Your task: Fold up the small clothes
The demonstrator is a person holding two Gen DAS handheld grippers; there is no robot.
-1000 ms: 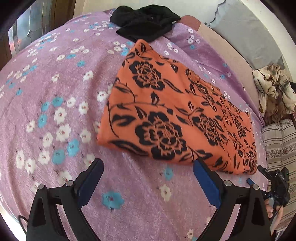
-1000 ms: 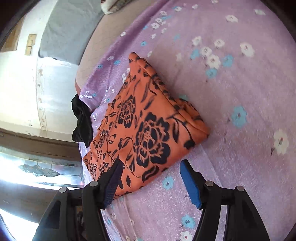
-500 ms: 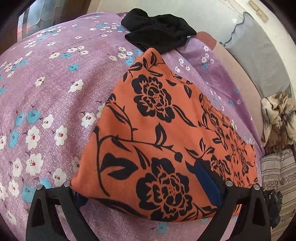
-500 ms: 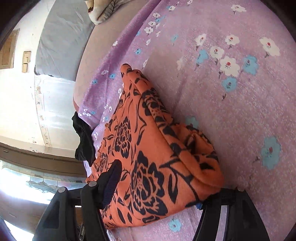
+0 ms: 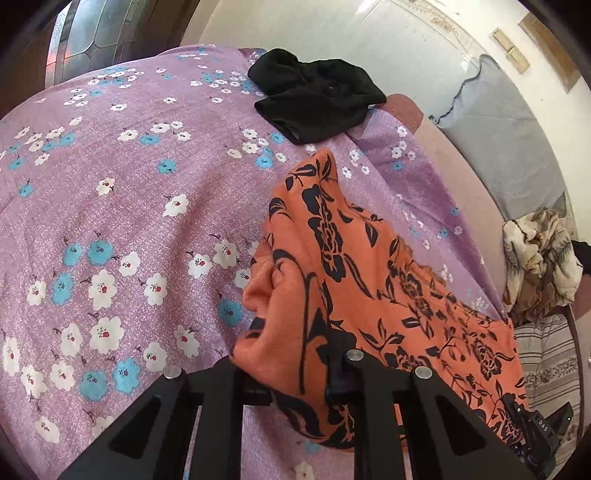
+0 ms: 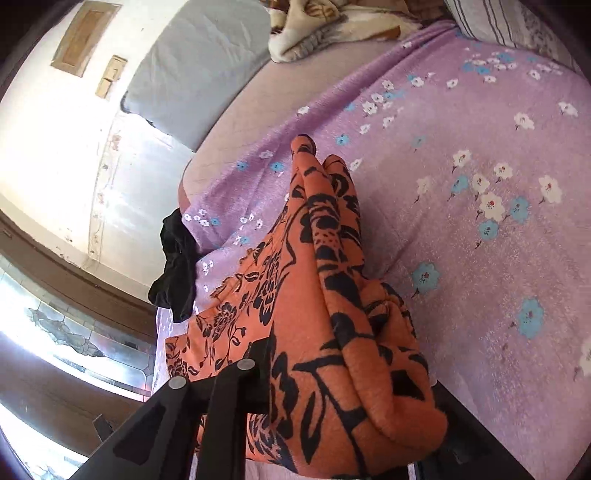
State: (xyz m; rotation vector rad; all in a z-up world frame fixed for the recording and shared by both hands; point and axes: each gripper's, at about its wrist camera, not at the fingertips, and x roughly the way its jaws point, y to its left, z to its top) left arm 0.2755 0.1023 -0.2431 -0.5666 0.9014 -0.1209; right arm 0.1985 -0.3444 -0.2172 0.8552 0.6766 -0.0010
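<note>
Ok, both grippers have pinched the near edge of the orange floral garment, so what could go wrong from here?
Left gripper and right gripper are closing on thick bunches of the orange garment; extra layers may lift together, spoiling the fold. Swung far, its far tip could reach the black garment. The bedspread may be caught below; I can't tell.

Bed's got a purple flowered sheet [image 5: 110, 206], grey pillow [image 5: 506, 140] against a scuffed white wall [image 5: 332, 33], stained-glass window [image 6: 74, 332] letting bright daylight in.
</note>
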